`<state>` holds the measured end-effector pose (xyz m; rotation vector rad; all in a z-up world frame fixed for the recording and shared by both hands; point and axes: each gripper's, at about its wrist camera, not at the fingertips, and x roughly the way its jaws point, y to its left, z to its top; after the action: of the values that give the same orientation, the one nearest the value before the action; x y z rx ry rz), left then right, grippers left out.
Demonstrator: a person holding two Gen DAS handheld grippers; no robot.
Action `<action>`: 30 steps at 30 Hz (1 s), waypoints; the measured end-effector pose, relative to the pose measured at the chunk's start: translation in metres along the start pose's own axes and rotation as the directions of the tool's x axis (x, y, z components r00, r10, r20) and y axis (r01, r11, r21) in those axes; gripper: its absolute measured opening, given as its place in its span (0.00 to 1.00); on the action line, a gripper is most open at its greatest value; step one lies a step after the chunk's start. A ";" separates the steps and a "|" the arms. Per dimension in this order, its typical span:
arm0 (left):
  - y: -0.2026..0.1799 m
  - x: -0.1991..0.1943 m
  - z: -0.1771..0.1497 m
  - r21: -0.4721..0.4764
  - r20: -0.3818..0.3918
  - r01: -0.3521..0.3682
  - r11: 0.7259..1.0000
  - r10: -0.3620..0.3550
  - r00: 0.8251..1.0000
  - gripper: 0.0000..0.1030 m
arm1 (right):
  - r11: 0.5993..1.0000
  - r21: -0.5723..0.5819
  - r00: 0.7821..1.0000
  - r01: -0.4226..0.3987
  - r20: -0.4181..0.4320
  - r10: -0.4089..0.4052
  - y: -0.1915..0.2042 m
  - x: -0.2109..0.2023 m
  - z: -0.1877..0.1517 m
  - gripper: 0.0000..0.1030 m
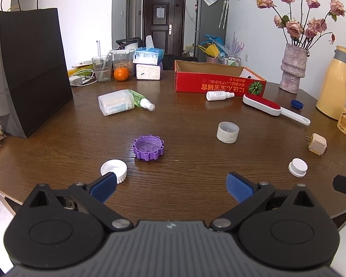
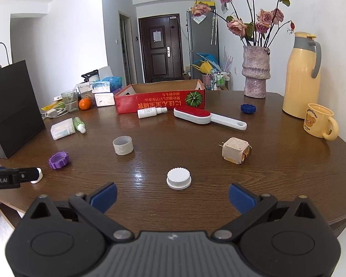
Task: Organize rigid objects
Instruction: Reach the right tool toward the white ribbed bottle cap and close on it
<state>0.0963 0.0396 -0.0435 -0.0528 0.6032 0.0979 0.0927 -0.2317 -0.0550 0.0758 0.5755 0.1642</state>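
Note:
Loose items lie on the round wooden table (image 1: 184,120): a purple lid (image 1: 148,147), an upturned white cap (image 1: 114,169), a ridged white cap (image 2: 179,178), a tape roll (image 1: 228,132), a beige plug cube (image 2: 235,150), a blue cap (image 2: 248,108), a lint brush (image 2: 196,115), a white spray bottle (image 2: 151,112), a green spray bottle (image 1: 141,100) and a white box (image 1: 115,102). An open red cardboard box (image 2: 161,100) stands behind. My left gripper (image 1: 170,184) is open, its left pad by the upturned cap. My right gripper (image 2: 171,196) is open just before the ridged cap.
A black paper bag (image 1: 32,73) stands at the left. A vase of roses (image 2: 256,71), a yellow thermos (image 2: 302,76) and a bear mug (image 2: 319,120) stand at the right. A glass, an orange (image 1: 121,73) and tissue packs sit at the back.

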 end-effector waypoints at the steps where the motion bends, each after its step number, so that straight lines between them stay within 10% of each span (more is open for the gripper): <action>1: 0.001 0.003 0.000 -0.002 -0.005 -0.001 1.000 0.001 1.000 1.00 | 1.000 0.000 1.000 0.001 -0.004 -0.001 0.000 0.003 0.001 1.00; 20: 0.031 0.053 0.007 -0.042 -0.070 -0.042 0.998 0.039 0.997 1.00 | 0.999 -0.038 0.997 0.023 -0.076 -0.026 -0.004 0.071 0.002 0.93; 30: 0.045 0.070 0.007 -0.059 -0.092 -0.056 0.997 0.050 0.995 1.00 | 0.997 -0.063 0.996 0.046 -0.079 -0.051 0.001 0.111 0.002 0.70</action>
<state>0.1526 0.0901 -0.0781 -0.1012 0.6919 0.1660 0.1856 -0.2113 -0.1124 -0.0039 0.6520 0.1383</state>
